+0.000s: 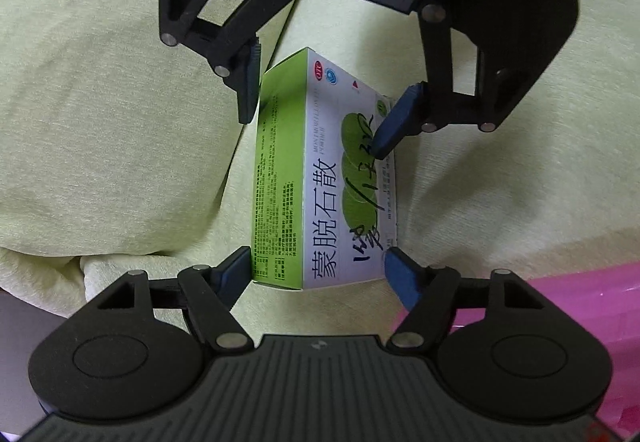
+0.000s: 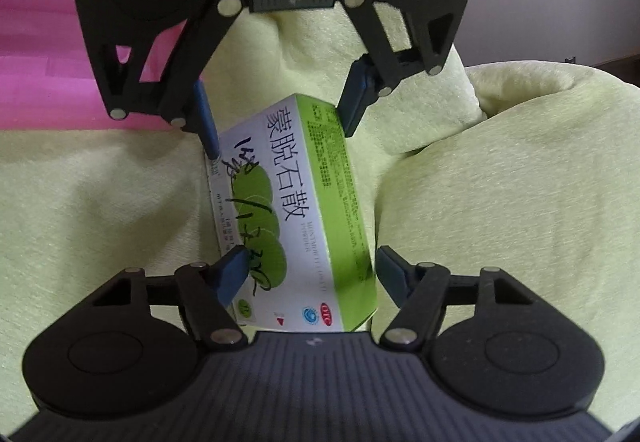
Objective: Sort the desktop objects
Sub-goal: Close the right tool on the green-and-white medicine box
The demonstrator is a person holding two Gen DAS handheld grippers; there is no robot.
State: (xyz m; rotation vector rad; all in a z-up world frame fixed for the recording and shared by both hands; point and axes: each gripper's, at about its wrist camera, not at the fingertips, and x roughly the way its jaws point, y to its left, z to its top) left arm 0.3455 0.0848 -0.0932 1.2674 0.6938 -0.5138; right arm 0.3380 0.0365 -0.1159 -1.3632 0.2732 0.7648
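I've got a gripper in each hand, both at one medicine box (image 1: pixel 320 178), green & white w/ printed Chinese text and black handwriting across its face. The box sits on a rumpled pale-green cloth (image 1: pixel 100 102). A pink container (image 1: pixel 560 306) lies just beside, at the edge of both views.

My left gripper (image 1: pixel 318 274) straddles one end of the box: one blue pad meets the green side panel, the other sits at the white edge. Jaws partway spread, about box-wide. Whether they actually press, I can't tell.

My right gripper (image 2: pixel 308 274) works the opposite end. One pad lies over the printed face, not on a side; the other stands slightly off the green panel. So spread wide, not clamped on anything I can confirm.

Risks, as I judge them: that pad resting on the face could slip or dent the carton if I squeeze. Uneven contact at the two ends may twist or tip the box. The soft, bunched cloth gives poor support, so it could slide away. Lifting w/ only one firm hold might let it swing or drop short of the pink container, if that's where it belongs.
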